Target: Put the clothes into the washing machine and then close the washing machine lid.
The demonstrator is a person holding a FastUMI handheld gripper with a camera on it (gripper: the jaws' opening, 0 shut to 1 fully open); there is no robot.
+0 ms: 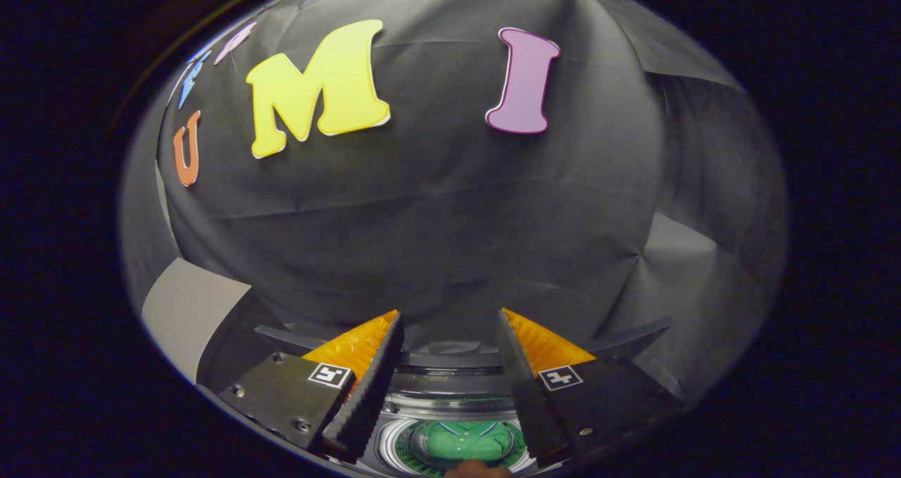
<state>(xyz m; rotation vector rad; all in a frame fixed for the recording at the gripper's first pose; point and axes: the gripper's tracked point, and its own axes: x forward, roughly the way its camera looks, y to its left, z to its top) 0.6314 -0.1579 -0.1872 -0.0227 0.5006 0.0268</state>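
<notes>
My gripper stands open, its two fingers apart with nothing between them, pointing at the booth's black cloth wall. Below and between the fingers I look down into the washing machine, whose round drum opening shows. A green garment with a collar lies inside the drum. The dark raised lid of the machine stands up behind the fingers, its edges sticking out to either side of them.
A pale grey panel stands to the left of the machine. A small brownish thing shows at the near rim of the drum; I cannot tell what it is.
</notes>
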